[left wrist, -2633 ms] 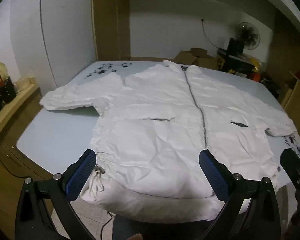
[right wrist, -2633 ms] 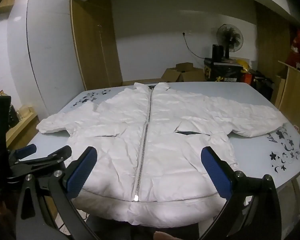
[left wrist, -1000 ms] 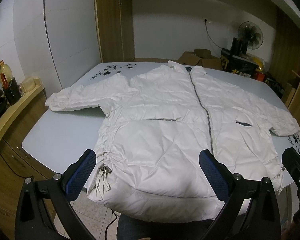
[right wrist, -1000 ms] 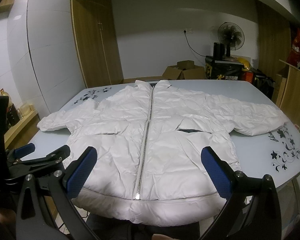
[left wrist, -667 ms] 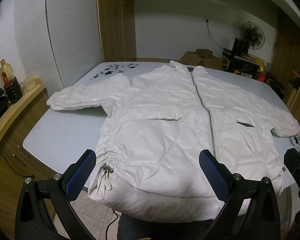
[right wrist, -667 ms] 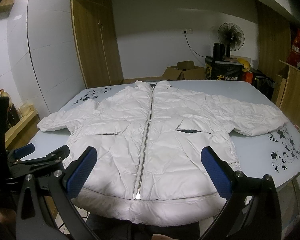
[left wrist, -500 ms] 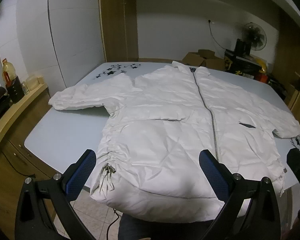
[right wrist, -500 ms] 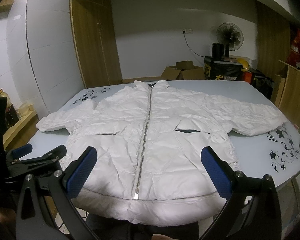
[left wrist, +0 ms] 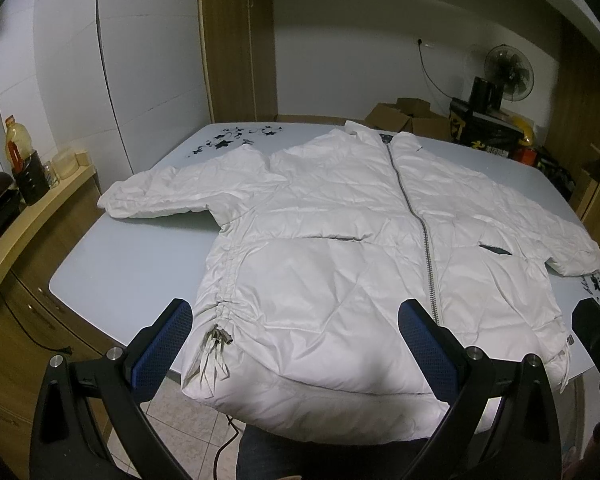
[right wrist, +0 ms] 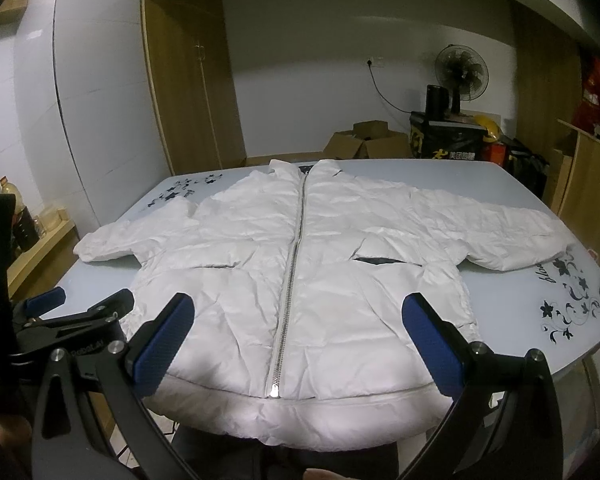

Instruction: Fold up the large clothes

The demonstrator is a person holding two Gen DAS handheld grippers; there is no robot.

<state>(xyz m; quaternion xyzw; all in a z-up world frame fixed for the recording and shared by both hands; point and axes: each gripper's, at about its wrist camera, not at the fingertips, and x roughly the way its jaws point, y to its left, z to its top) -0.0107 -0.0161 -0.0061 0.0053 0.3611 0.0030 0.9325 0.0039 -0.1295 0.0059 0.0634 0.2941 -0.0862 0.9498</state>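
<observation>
Jacket (left wrist: 340, 264) spread flat, zipped, front up on pale blue table (left wrist: 112, 264).
Hem draped over near table edge; both sleeves stretched out sideways. Left gripper (left wrist: 296, 344) poised above hem, jaws wide apart, holding nothing. Right gripper (right wrist: 300, 344) likewise spread wide, empty, centred over zipper (right wrist: 290, 280). Drawstring (left wrist: 214, 356) dangling at left hem corner.

The left gripper (left wrist: 296, 344) hangs level, jaws spread wide; the right gripper (right wrist: 300, 340) likewise, holding nothing.

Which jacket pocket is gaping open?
The pocket on the side of the sleeve by the black flourish gapes dark; the other pocket lies shut.
</observation>
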